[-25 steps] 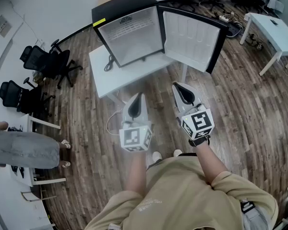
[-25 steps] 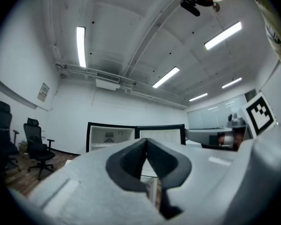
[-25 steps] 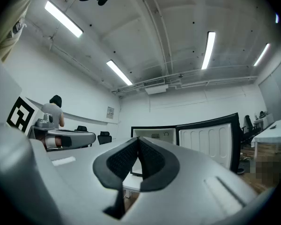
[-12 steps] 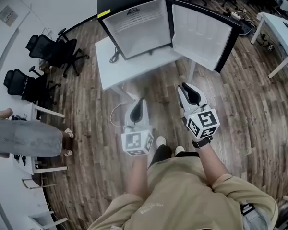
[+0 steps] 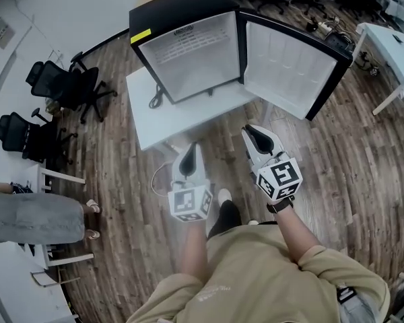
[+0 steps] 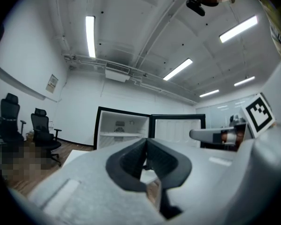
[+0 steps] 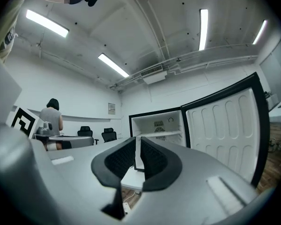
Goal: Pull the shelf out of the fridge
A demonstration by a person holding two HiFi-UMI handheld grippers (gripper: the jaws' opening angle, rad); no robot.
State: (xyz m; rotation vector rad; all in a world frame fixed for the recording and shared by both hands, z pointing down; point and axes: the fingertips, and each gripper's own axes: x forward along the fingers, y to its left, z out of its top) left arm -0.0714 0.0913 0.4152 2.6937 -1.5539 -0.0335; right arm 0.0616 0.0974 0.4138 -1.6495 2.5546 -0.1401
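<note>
Right hand-held gripper (image 5: 251, 130) far from shelf (image 5: 183, 44)

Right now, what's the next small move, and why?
Probably step closer and carry both grippers toward the shelf in the open fridge. The left gripper and right gripper hang well short of it, empty; the right's jaws have just been closing on nothing.

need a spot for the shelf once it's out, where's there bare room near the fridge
The white table is bare in front of the fridge; a cable lies at its left. The wood floor right of the table is open too. Office chairs crowd the left.
</note>
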